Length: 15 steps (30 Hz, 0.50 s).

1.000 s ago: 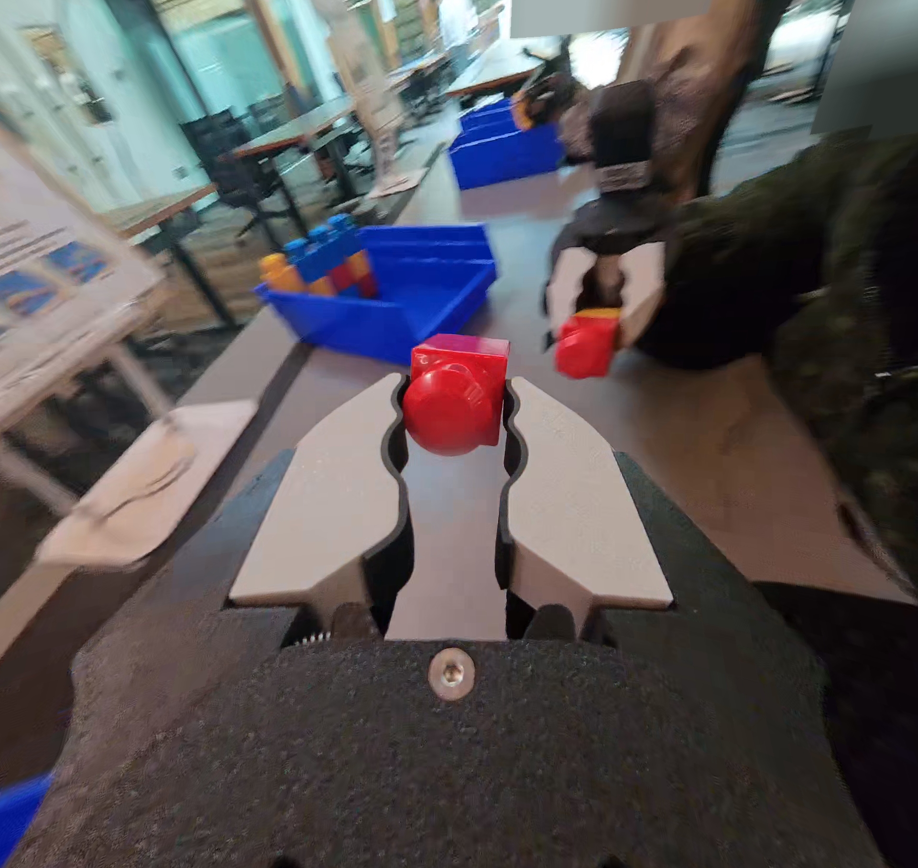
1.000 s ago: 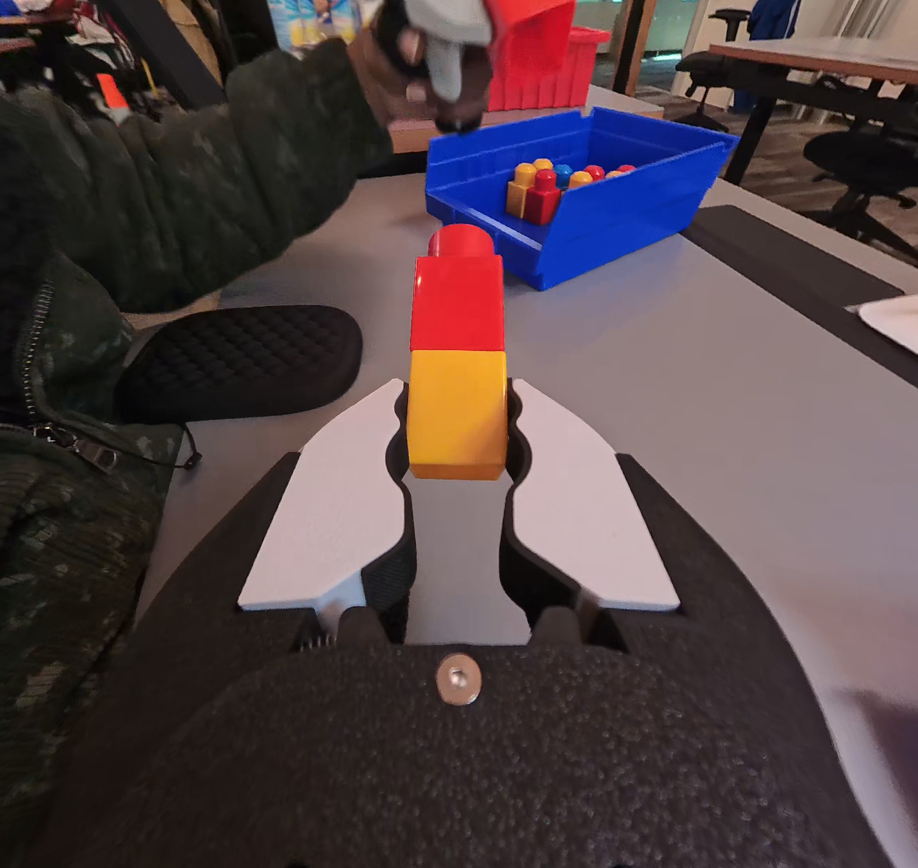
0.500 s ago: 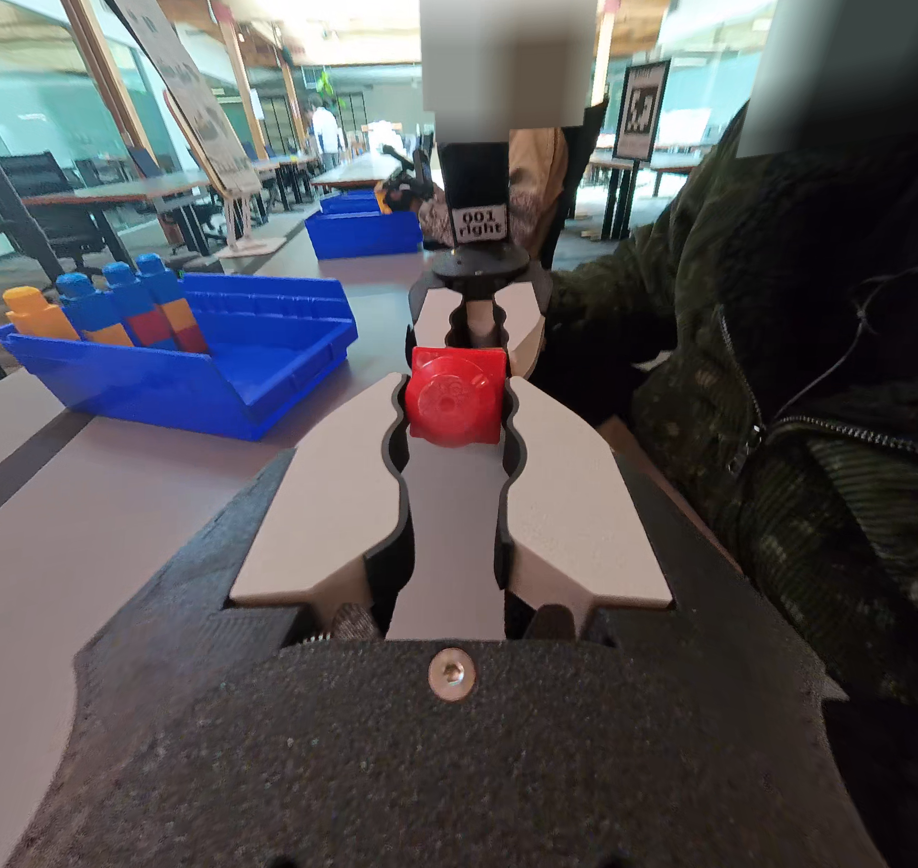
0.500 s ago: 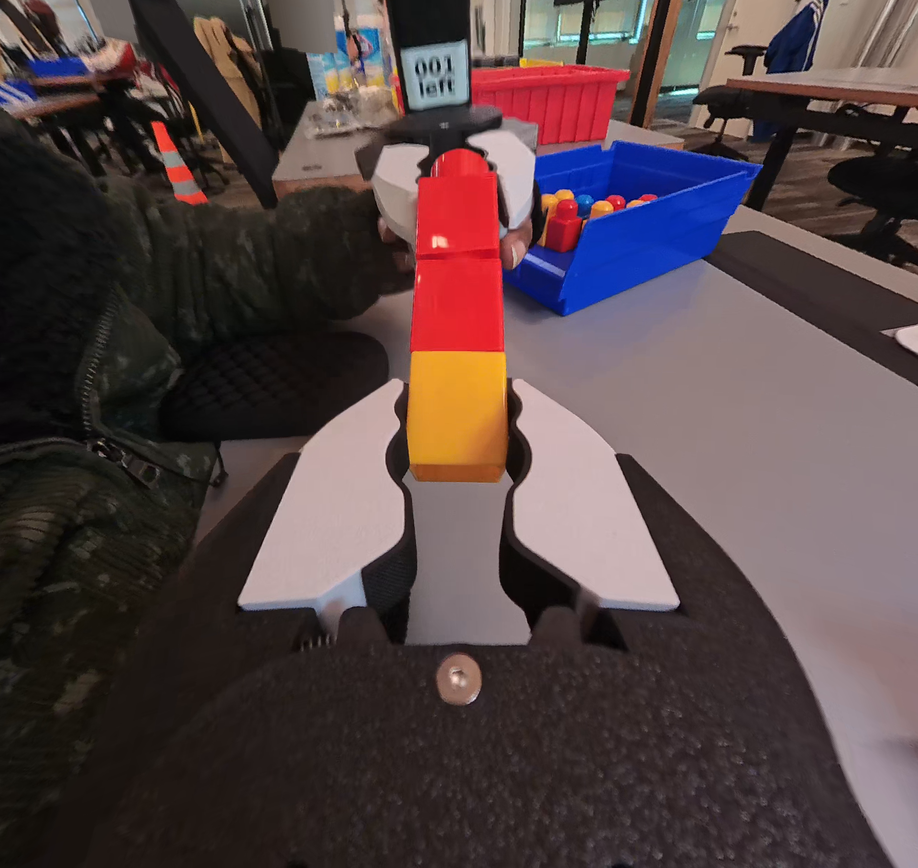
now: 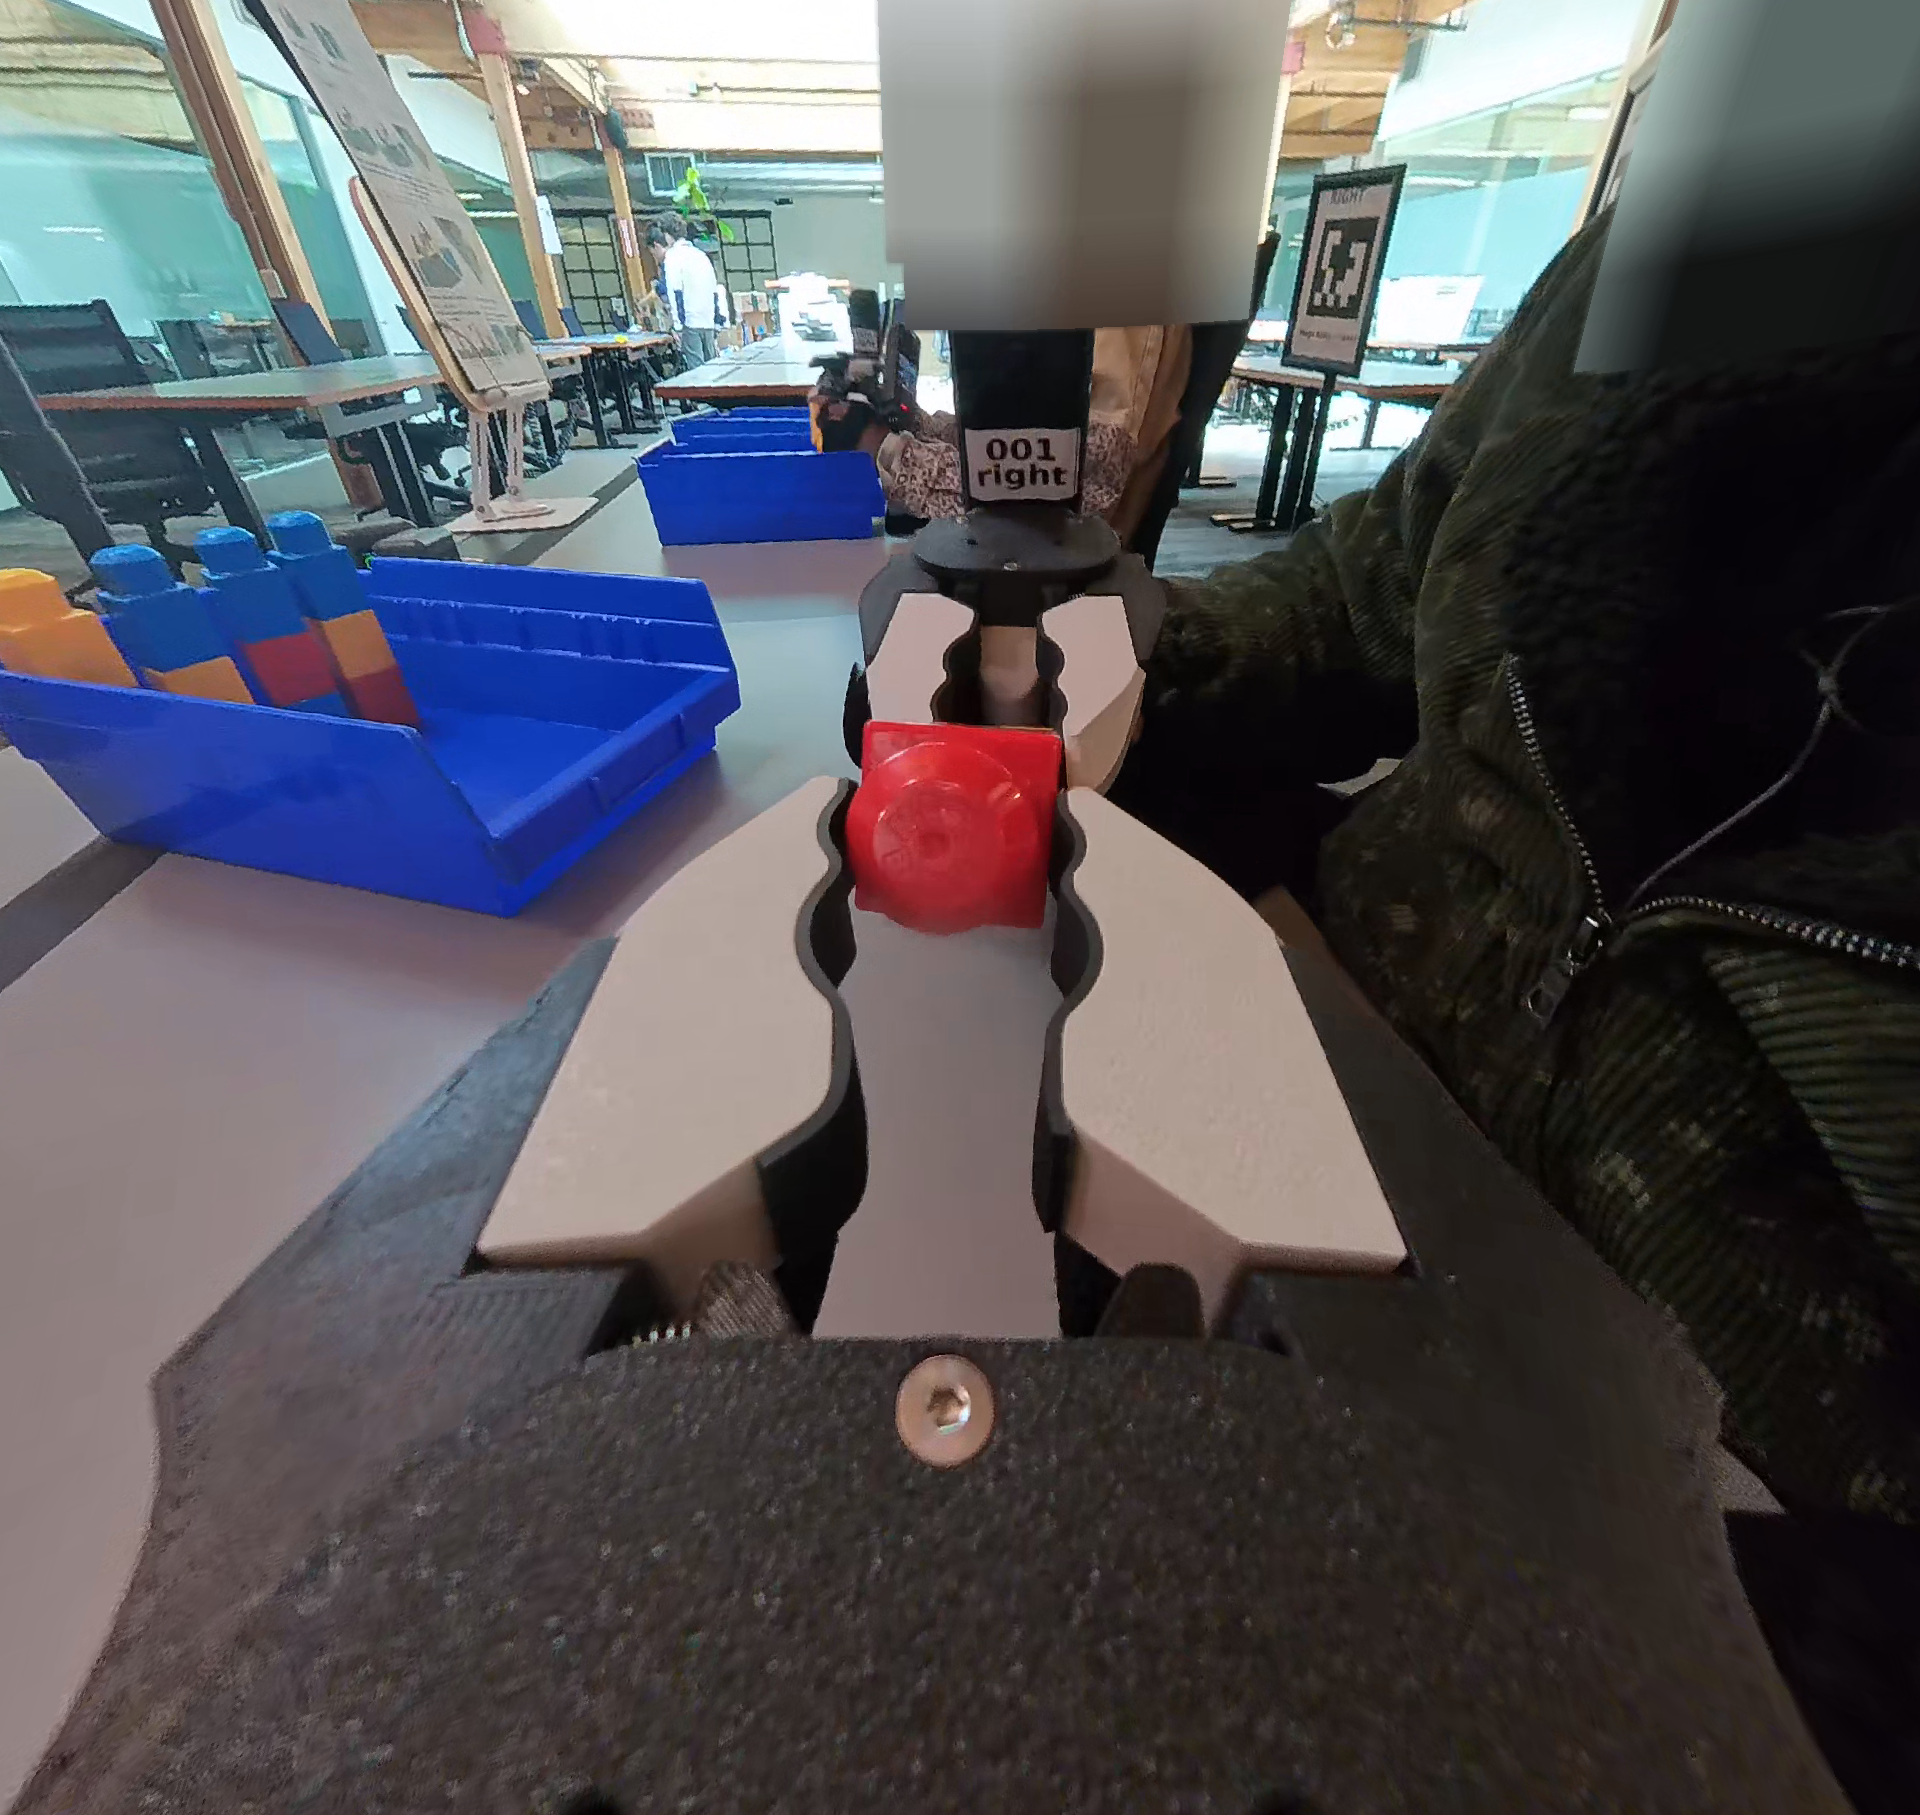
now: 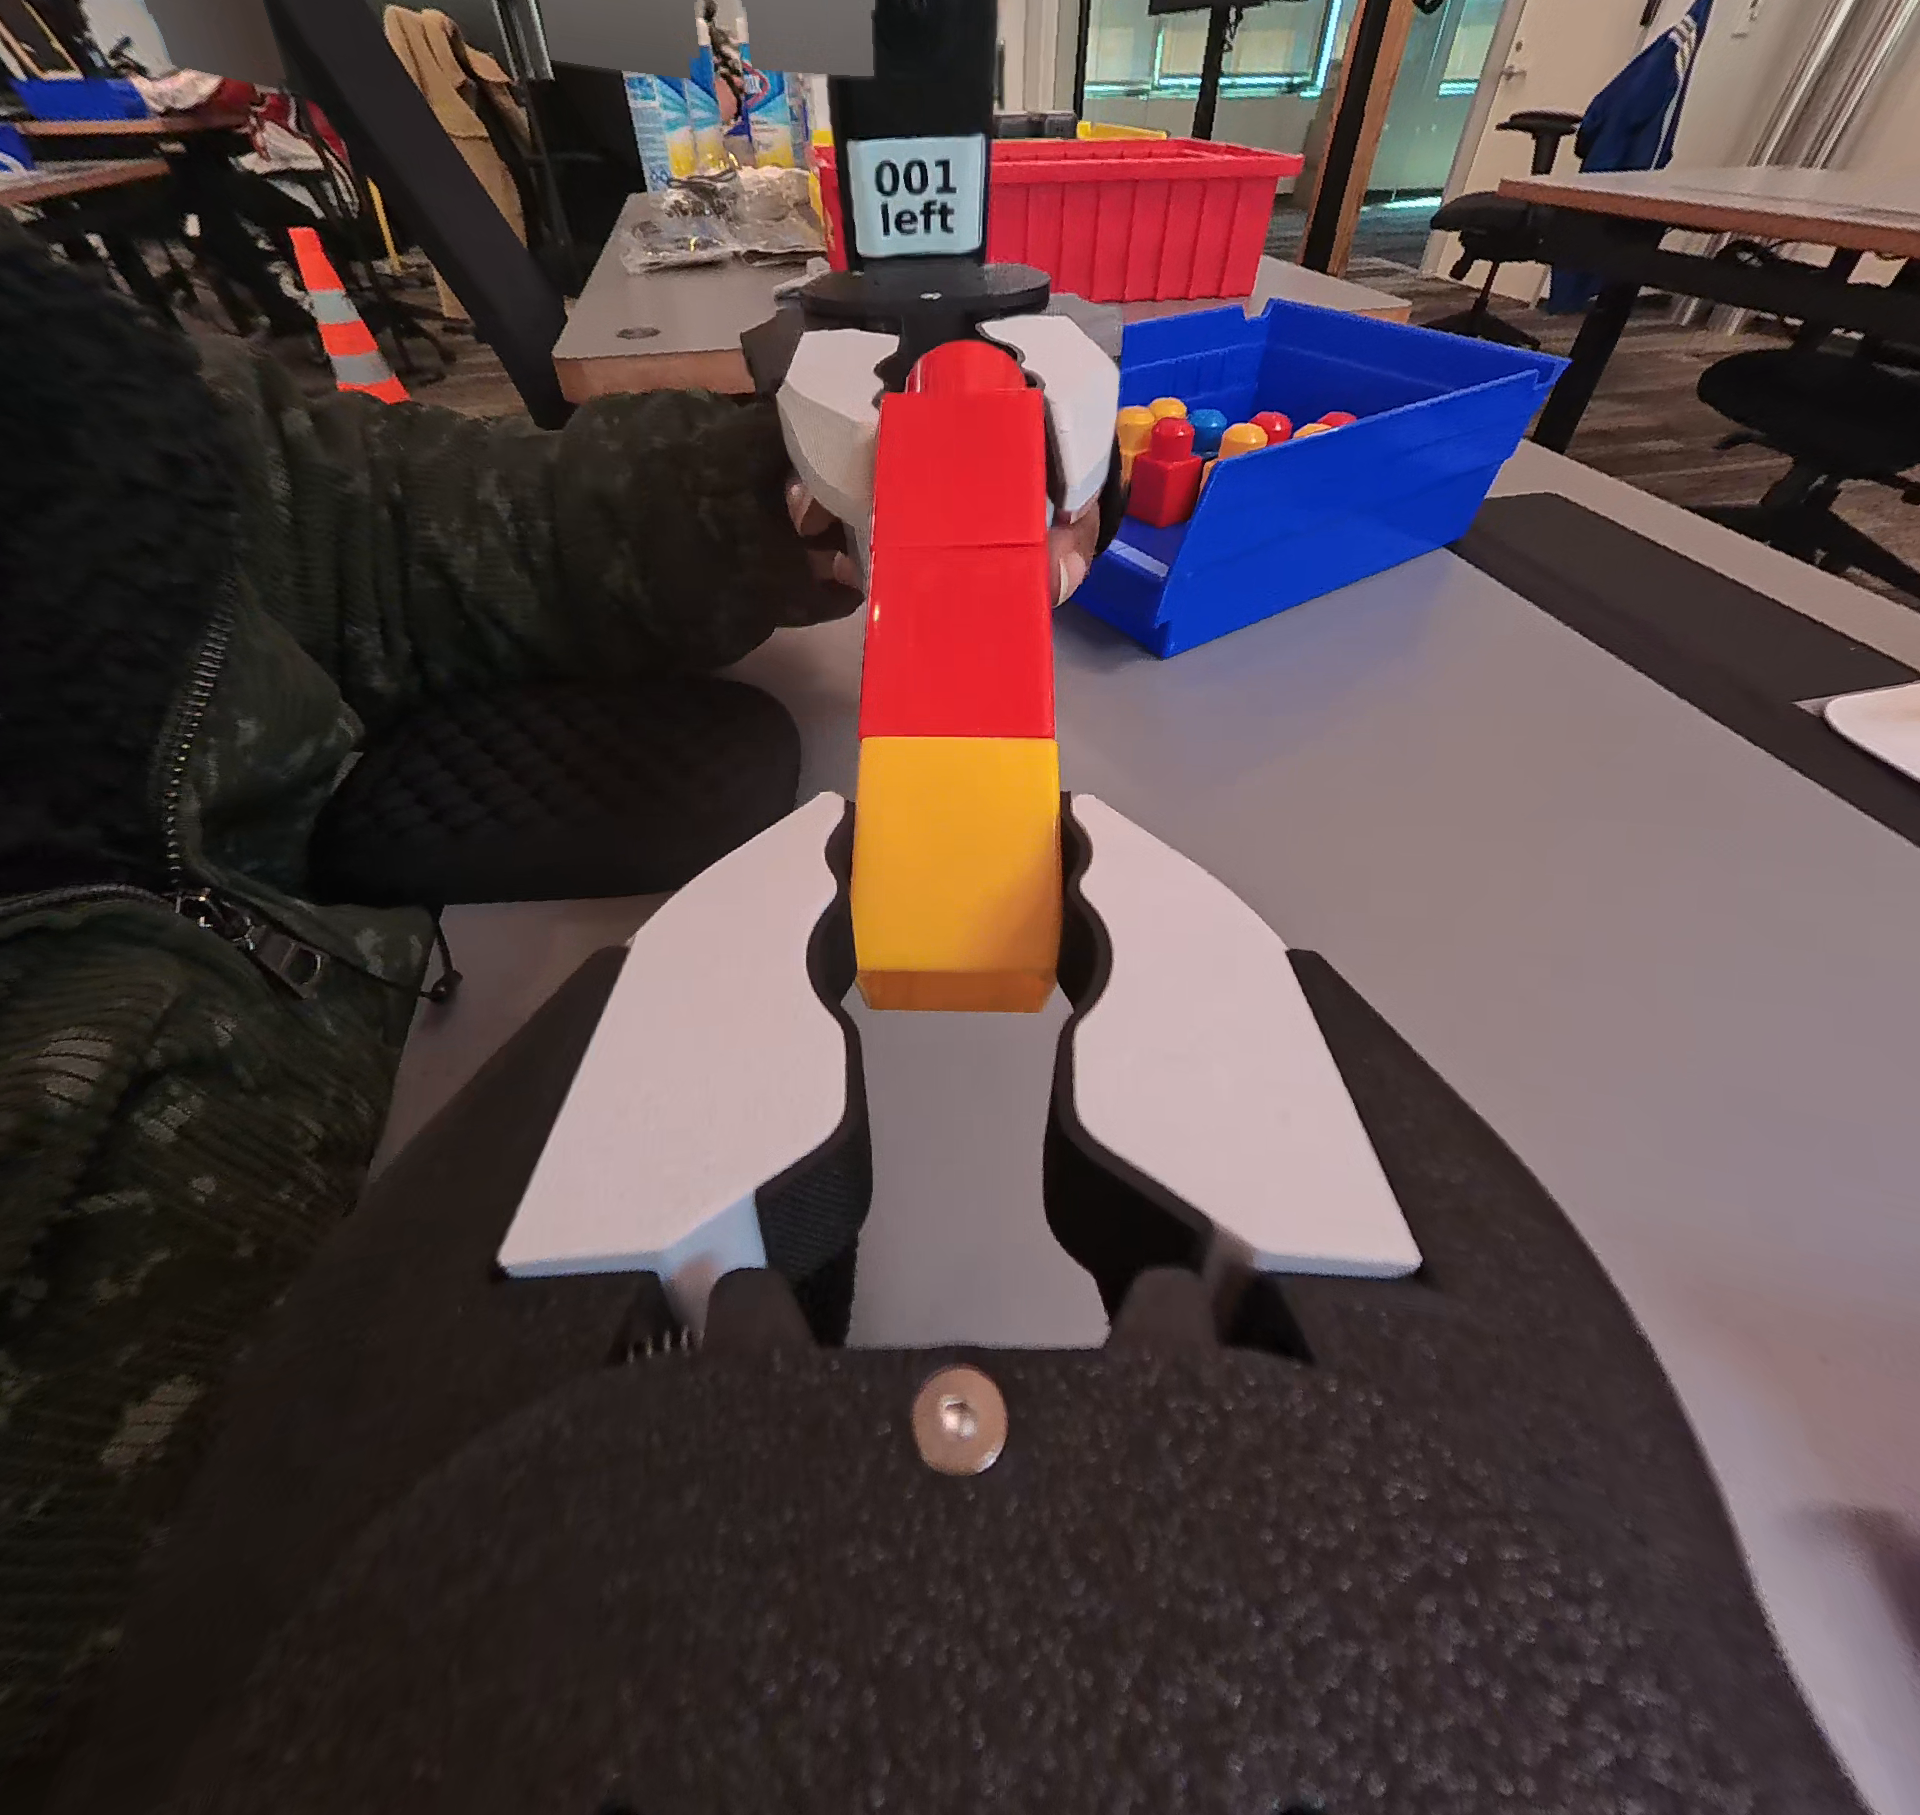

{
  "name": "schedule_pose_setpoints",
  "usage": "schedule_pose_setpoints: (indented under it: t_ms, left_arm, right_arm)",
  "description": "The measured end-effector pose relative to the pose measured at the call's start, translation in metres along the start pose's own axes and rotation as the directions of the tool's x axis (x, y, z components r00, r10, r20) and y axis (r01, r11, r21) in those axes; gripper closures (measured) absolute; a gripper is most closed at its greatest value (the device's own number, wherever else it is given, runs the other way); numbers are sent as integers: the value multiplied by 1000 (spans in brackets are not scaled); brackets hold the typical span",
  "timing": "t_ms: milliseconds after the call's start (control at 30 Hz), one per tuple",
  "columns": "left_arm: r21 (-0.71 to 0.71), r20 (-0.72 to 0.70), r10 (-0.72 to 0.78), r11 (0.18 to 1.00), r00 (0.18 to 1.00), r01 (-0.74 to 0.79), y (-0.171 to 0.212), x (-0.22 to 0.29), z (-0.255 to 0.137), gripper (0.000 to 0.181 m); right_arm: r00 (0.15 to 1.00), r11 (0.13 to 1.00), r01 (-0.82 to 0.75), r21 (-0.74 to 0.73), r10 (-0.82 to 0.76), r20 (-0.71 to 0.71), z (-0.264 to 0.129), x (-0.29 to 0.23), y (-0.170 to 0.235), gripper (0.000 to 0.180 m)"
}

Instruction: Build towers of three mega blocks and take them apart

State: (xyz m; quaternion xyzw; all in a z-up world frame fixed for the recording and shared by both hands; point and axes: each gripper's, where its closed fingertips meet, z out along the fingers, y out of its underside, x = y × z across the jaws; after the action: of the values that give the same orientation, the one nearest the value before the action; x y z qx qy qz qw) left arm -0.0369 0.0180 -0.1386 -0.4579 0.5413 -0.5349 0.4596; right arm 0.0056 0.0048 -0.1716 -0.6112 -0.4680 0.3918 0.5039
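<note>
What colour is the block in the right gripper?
Yellow block, clearest in the right wrist view.

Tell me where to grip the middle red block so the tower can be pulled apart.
Grip the middle red block across its two flat side faces, coming from above the tower. It is the only bare block: the right gripper is shut on the yellow block and the left gripper on the end red block. I'd free one gripper first.
</note>
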Motion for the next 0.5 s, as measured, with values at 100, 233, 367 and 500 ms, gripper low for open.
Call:
schedule_pose_setpoints:
  t_ms: [100, 233, 367, 500]
  left_arm:
    - [17, 49, 5, 1000, 999, -6, -4, -5, 2, 144]
    - [117, 81, 2, 993, 997, -11, -16, -6, 5, 142]
    - [159, 48, -76, 985, 996, 67, -16, -5, 10, 131]
    - [84, 37, -37, 996, 999, 34, -1, 7, 36, 132]
  right_arm:
    - [999, 1000, 15, 11, -14, -30, -1, 3, -2, 144]
    - [1000, 999, 1, 51, 1, -30, -2, 4, -8, 144]
    - [1000, 994, -23, 105, 24, -12, -5, 3, -16, 143]
    - [999, 990, -40, 136, 36, 31, -2, -4, -20, 143]
